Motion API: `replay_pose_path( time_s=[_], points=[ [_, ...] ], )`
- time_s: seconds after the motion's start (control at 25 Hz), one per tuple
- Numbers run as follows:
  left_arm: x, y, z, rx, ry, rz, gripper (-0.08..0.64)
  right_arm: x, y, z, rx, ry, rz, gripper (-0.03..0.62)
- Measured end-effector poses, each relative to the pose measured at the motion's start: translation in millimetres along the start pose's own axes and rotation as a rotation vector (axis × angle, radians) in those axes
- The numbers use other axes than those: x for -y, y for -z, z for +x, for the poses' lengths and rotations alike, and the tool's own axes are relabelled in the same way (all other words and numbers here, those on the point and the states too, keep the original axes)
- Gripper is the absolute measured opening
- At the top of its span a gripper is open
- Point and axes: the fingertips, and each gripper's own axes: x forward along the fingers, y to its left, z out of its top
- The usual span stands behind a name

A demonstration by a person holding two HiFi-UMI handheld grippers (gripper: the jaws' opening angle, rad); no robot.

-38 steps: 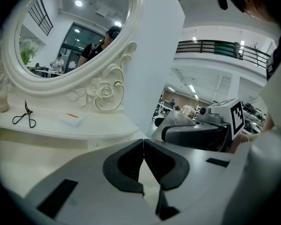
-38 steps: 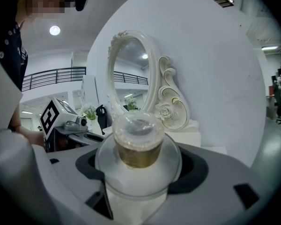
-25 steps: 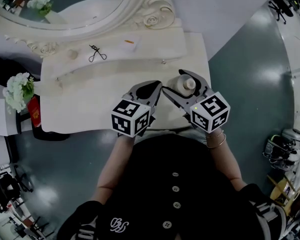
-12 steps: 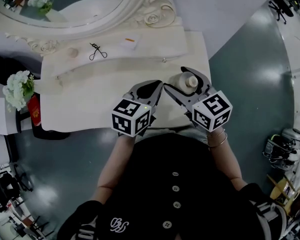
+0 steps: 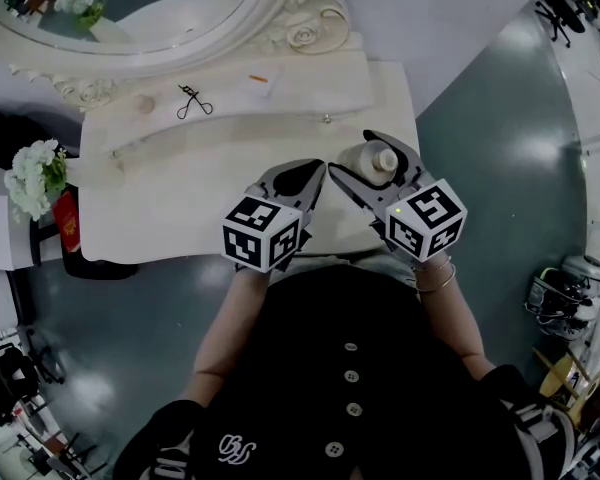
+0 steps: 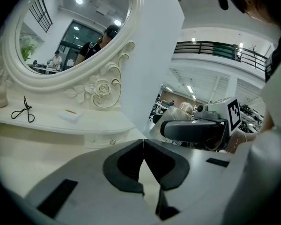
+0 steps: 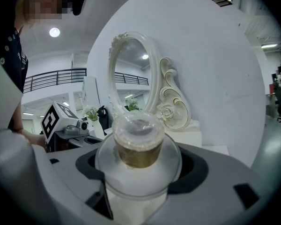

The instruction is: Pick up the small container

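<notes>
The small container [image 5: 378, 159] is a frosted white jar with a gold collar and a clear cap [image 7: 136, 125]. It sits between the jaws of my right gripper [image 5: 353, 155], which is shut on its round body [image 7: 139, 170], over the right end of the white vanity table [image 5: 170, 193]. Whether the jar touches the tabletop cannot be told. My left gripper [image 5: 314, 174] is just left of it, over the table's front edge. Its jaws meet at the tips [image 6: 144, 143] with nothing between them. The left gripper view shows the right gripper [image 6: 196, 128] off to the right.
An oval mirror [image 5: 130, 28] in a carved white frame stands behind a raised shelf. On the shelf lie an eyelash curler [image 5: 193, 103], a small round object [image 5: 145, 105] and a white pad with an orange stick [image 5: 258, 84]. White flowers [image 5: 37, 178] and a red item [image 5: 68, 223] are left of the table.
My right gripper, with the container in it, has shifted slightly farther from me toward the shelf. The left gripper has stayed in place.
</notes>
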Motion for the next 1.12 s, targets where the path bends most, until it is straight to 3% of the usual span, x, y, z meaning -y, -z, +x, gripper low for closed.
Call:
replay_pose_path(
  time_s=[1.12],
  points=[
    [0.8,4.8,-2.8,0.0,-0.004,-0.008,0.012,2.7,-3.2,-0.5,0.006,0.03,-0.014,0.341]
  ],
)
